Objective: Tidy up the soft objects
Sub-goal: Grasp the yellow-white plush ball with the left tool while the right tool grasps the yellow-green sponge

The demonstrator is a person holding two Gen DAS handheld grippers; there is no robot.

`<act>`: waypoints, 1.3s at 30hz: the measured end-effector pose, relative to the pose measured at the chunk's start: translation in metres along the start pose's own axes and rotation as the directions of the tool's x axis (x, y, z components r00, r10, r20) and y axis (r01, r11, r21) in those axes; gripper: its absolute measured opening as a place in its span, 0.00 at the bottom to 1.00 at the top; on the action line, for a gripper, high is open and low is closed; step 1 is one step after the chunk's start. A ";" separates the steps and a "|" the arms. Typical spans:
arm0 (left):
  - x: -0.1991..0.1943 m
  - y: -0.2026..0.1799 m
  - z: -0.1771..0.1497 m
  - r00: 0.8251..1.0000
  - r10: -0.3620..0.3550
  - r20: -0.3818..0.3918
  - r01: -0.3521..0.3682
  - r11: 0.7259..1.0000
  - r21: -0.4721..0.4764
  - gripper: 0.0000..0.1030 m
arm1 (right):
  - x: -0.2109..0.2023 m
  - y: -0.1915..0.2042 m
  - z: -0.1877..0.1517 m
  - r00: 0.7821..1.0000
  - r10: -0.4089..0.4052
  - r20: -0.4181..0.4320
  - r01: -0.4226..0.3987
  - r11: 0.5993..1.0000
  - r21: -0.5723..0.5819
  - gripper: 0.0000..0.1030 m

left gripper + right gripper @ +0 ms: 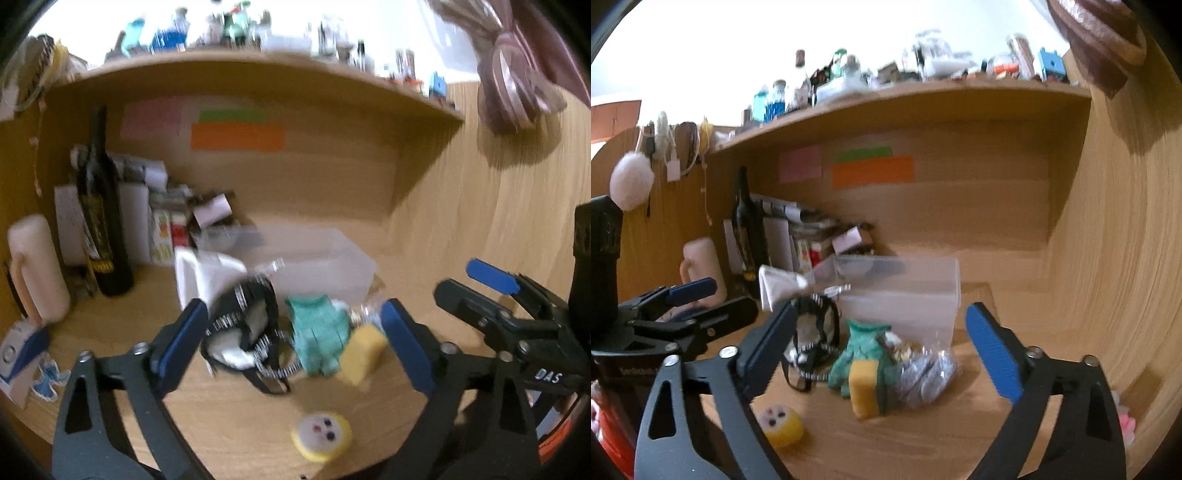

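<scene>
Soft things lie in a pile on the wooden desk: a black-and-white strappy item [243, 328] [812, 343], a green cloth [319, 332] [860, 350], a yellow sponge [362, 350] [864, 387] and a round yellow toy with a face [321, 435] [781, 424]. A clear plastic box [317, 266] [905, 295] stands behind them. My left gripper [295, 343] is open above the pile. My right gripper [882, 347] is open too; it also shows in the left wrist view [495, 284].
A dark bottle [101, 221], a cream jug [35, 266], white boxes and papers crowd the back left. A clear bag of shiny pieces [923, 373] lies right of the sponge. A shelf [923, 92] full of bottles overhangs. A wooden side wall [1115, 221] stands right.
</scene>
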State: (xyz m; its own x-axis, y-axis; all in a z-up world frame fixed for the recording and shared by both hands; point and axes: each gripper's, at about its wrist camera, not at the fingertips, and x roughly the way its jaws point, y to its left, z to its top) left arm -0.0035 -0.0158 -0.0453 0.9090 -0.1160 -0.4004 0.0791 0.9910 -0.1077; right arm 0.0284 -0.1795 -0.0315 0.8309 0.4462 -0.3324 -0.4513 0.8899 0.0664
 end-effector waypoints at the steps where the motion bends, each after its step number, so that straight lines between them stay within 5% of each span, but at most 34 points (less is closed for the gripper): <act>1: 0.004 -0.001 -0.004 1.000 -0.009 -0.023 0.009 1.000 -0.006 0.87 | 0.002 0.000 -0.002 1.000 0.004 -0.015 -0.004 1.000 0.000 0.79; 9: 0.028 -0.003 -0.036 0.983 -0.043 -0.181 0.044 0.999 0.002 0.80 | 0.023 -0.004 -0.029 0.988 0.033 -0.149 -0.031 0.999 0.016 0.58; 17: 0.043 -0.008 -0.062 0.958 -0.060 -0.279 0.060 0.998 -0.010 0.77 | 0.039 -0.006 -0.048 0.970 0.063 -0.235 -0.056 0.998 0.037 0.48; 24: 0.053 -0.004 -0.074 0.937 -0.103 -0.335 0.096 0.995 -0.036 0.44 | 0.051 -0.001 -0.049 0.963 0.096 -0.251 -0.088 0.995 0.042 0.45; 33: 0.046 0.010 -0.064 0.953 -0.087 -0.289 0.076 0.996 -0.049 0.43 | 0.079 0.010 -0.049 0.952 0.105 -0.289 -0.104 0.994 0.017 0.24; 39: 0.043 0.022 -0.048 0.969 -0.078 -0.236 0.066 0.996 -0.057 0.43 | 0.087 0.005 -0.047 0.947 0.097 -0.306 -0.091 0.995 0.034 0.24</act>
State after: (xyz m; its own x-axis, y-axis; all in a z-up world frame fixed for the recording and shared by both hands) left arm 0.0173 -0.0024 -0.1082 0.7777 -0.2050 -0.5943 0.1151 0.9758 -0.1859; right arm 0.0828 -0.1405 -0.1040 0.6437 0.4803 -0.5958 -0.5138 0.8482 0.1287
